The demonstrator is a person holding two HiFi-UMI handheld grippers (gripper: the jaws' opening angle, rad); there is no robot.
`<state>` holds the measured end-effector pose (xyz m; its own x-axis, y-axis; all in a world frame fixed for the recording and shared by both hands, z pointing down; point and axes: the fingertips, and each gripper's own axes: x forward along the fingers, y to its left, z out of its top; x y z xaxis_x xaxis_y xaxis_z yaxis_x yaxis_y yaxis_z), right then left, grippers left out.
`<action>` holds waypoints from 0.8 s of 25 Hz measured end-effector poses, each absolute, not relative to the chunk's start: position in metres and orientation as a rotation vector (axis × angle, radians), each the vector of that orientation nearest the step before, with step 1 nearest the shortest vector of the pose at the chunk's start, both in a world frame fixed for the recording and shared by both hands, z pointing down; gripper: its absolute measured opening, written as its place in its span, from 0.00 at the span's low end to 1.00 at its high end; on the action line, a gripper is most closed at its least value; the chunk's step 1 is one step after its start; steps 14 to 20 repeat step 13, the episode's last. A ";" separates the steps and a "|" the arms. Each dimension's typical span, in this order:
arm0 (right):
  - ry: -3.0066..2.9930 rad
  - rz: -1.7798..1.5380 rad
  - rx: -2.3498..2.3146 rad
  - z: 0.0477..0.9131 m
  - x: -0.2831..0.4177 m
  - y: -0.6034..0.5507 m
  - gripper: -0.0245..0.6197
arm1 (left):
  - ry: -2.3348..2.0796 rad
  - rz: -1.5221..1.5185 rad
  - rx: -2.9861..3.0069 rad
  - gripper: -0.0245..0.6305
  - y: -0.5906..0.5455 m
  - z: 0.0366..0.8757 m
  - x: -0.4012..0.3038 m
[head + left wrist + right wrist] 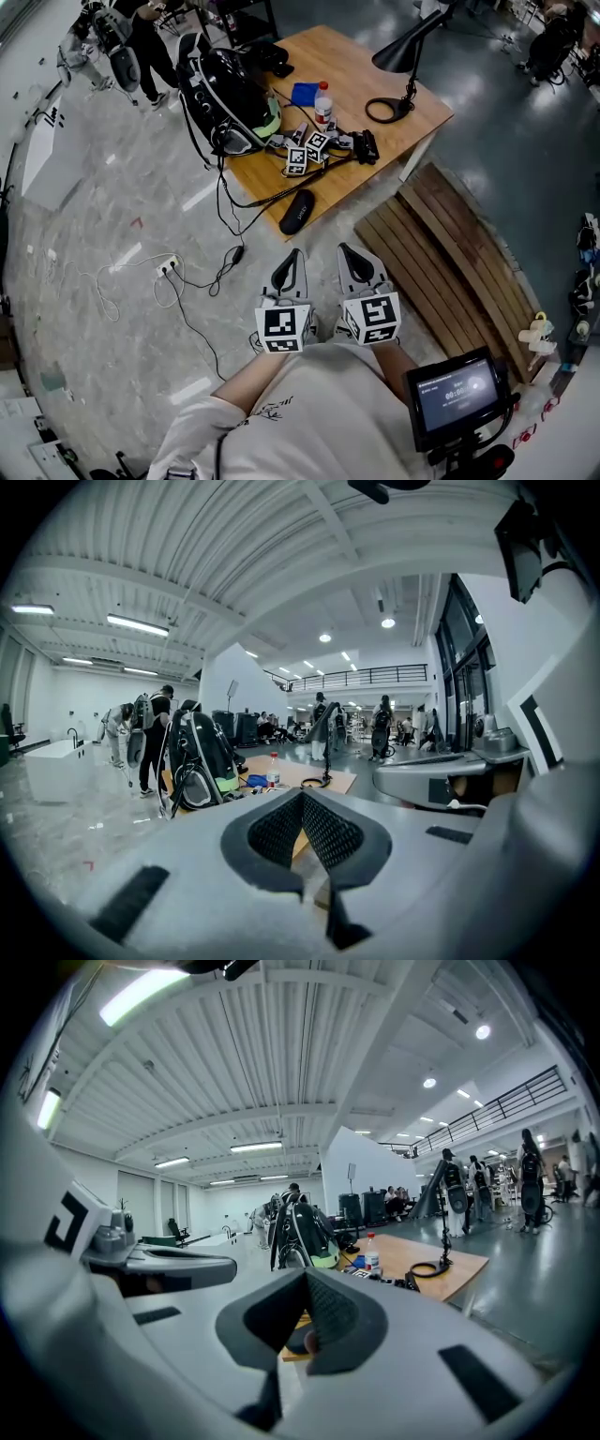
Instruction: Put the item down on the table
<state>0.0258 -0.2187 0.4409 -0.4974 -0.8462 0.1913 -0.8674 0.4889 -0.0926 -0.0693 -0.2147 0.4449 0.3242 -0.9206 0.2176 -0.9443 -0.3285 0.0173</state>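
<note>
Both grippers are held close to my body, side by side above the floor, short of the wooden table. My left gripper is shut, nothing between its pads. My right gripper is shut and empty too. In the left gripper view the left gripper points toward the table, jaws meeting at the tip. The right gripper view shows the right gripper closed the same way. On the table lie a black backpack, a bottle, a blue cloth and a black oval case at the near edge.
Spare grippers with marker cubes and a black desk lamp are also on the table. A slatted wooden pallet lies to the right. A power strip with cables is on the floor to the left. People stand at the far left.
</note>
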 end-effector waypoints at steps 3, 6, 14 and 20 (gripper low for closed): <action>-2.600 0.261 1.507 0.441 0.027 -0.219 0.04 | -1.728 0.252 2.434 0.04 -0.215 0.445 -0.069; -2.600 0.253 1.502 0.441 0.026 -0.218 0.04 | -1.735 0.264 2.447 0.04 -0.215 0.445 -0.068; -2.597 0.257 1.495 0.444 0.025 -0.216 0.04 | -1.724 0.265 2.447 0.04 -0.213 0.448 -0.067; -2.597 0.257 1.495 0.444 0.025 -0.216 0.04 | -1.724 0.265 2.447 0.04 -0.213 0.448 -0.067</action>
